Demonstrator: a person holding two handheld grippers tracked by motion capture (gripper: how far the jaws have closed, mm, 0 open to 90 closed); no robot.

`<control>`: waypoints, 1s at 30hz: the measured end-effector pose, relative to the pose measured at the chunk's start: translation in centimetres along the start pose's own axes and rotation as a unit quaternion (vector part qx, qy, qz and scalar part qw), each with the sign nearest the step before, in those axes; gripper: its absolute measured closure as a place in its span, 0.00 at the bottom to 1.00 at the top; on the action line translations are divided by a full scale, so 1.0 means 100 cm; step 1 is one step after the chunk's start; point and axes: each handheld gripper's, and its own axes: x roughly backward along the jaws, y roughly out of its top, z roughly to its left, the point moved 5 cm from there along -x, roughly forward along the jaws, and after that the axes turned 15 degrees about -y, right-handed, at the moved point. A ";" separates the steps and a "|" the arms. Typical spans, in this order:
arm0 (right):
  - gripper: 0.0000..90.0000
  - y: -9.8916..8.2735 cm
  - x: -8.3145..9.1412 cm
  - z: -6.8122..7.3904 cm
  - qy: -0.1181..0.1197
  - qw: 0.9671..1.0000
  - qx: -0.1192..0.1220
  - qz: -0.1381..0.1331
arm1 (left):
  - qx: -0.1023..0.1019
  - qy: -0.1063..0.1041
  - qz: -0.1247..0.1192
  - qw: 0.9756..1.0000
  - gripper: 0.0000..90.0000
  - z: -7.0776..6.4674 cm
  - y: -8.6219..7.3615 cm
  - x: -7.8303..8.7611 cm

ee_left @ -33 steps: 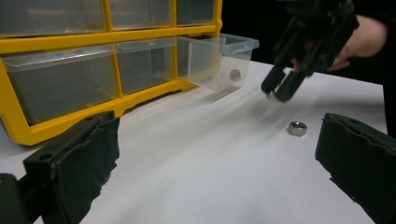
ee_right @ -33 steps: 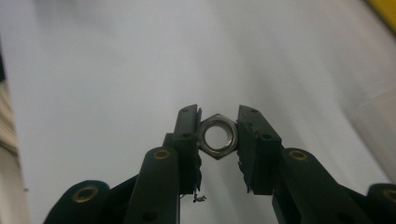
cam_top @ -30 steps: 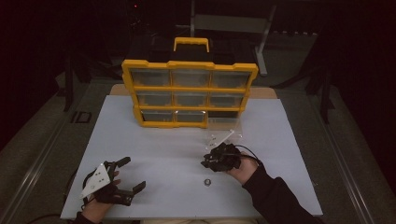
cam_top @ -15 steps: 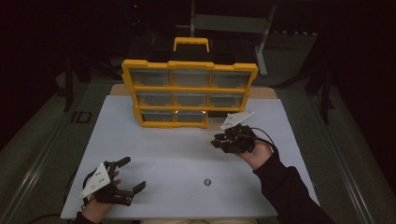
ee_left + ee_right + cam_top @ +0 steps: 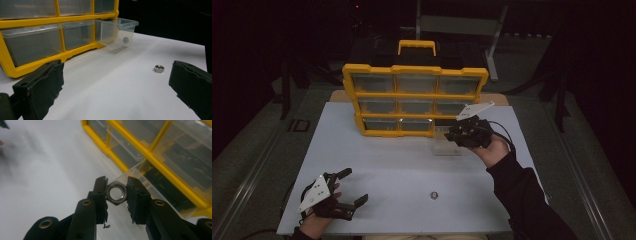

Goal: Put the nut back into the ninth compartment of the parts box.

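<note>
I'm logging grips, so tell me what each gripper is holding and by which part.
The right gripper pinches a silver metal hex nut across its opposite outer sides. The left gripper is open, holding nothing.

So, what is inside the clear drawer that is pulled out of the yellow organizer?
The clear drawer holds one small dark piece, perhaps a nut. Its walls blur the rest.

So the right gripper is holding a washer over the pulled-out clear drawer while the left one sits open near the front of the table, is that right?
Not quite: the right gripper is shut on a hex nut, not a washer, as the right gripper view shows. The rest holds: it is over the pulled-out clear drawer, and the left gripper sits open near the table's front edge.
</note>
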 end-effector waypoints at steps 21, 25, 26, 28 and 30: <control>0.78 -0.019 -0.044 -0.029 -0.028 0.996 -0.070 0.042 | -0.001 -0.001 0.001 1.000 0.00 0.000 0.000 0.000; 0.78 -0.023 -0.052 -0.027 -0.028 0.996 -0.070 0.049 | -0.001 -0.001 0.001 1.000 0.00 0.000 0.000 0.000; 0.78 -0.024 -0.054 -0.027 -0.028 0.996 -0.070 0.051 | -0.001 0.000 0.001 1.000 0.00 0.000 0.000 0.000; 0.78 -0.027 -0.062 -0.025 -0.027 0.995 -0.072 0.058 | -0.001 -0.001 0.001 1.000 0.00 0.000 0.000 0.000; 0.78 -0.027 -0.064 -0.025 -0.026 0.995 -0.074 0.062 | -0.001 -0.001 0.001 1.000 0.00 0.000 0.000 0.000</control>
